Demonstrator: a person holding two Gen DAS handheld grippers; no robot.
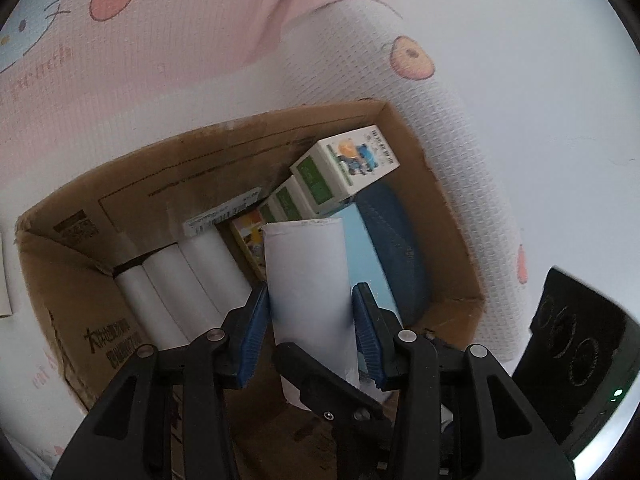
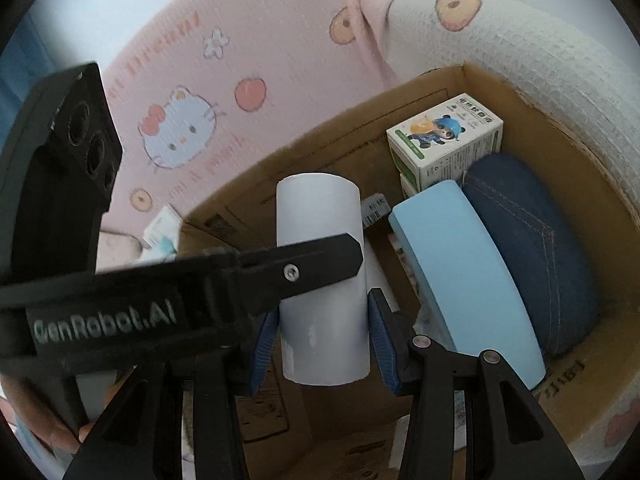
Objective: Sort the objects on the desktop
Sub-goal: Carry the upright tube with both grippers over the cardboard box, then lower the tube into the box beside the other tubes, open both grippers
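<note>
On the left side of the cardboard box (image 1: 408, 128), white rolls (image 1: 188, 280) lie side by side, and just right of them both tongs meet on one more white roll (image 1: 308, 280) held over the box. The left gripper (image 1: 310, 328) and the right gripper (image 2: 324, 336) each have their blue pads pressed to its sides, clamped shut on it. Further right sit a light blue case (image 2: 460, 264), a denim case (image 2: 532, 256) and small printed cartons (image 2: 444, 136). If one hand lets go unevenly, I'd guess the smooth roll could tip onto those.
</note>
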